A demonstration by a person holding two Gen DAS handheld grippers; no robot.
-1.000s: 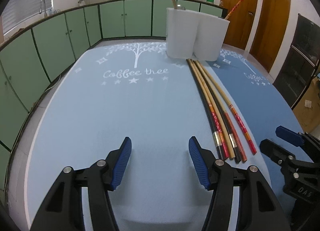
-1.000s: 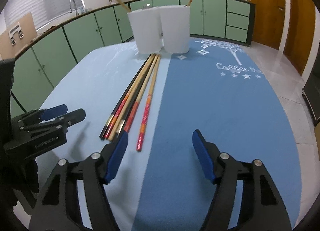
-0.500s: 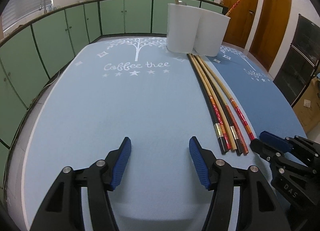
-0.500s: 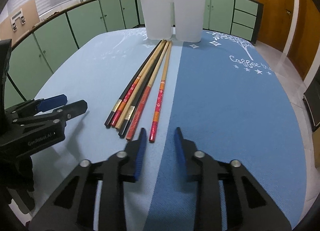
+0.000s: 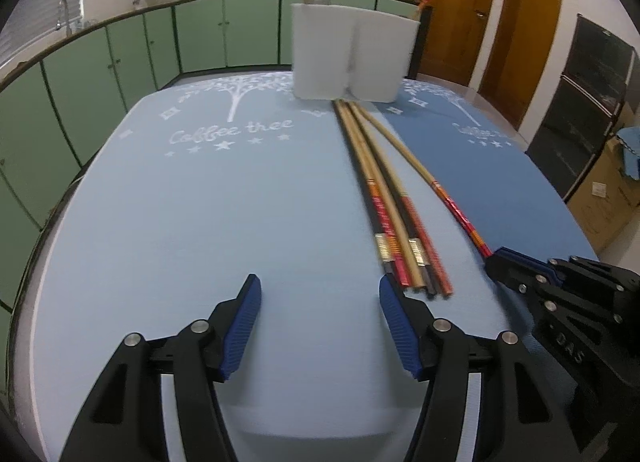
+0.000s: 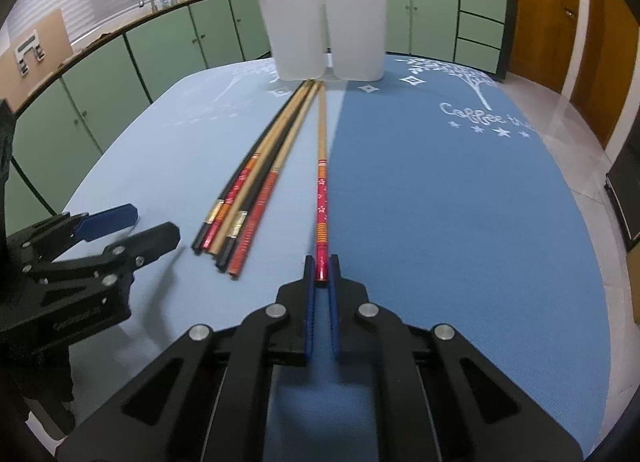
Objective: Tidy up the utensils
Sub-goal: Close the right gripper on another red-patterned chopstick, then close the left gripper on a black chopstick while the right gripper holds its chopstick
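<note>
Right hand-held gripper point(image 6: 321, 276) pinches chopstick point(image 6: 321, 197).

"Coffee tree" in white on the blue table mat point(image 5: 230, 133), "DAS" on the right claw point(image 5: 490, 260)

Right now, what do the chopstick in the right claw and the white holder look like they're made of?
Chopstick: probably bamboo or wood, with a bare tan shaft and a glossy red lacquered, patterned end. White holder: likely plastic, with smooth, matte, seamless walls and rounded corners.
</note>
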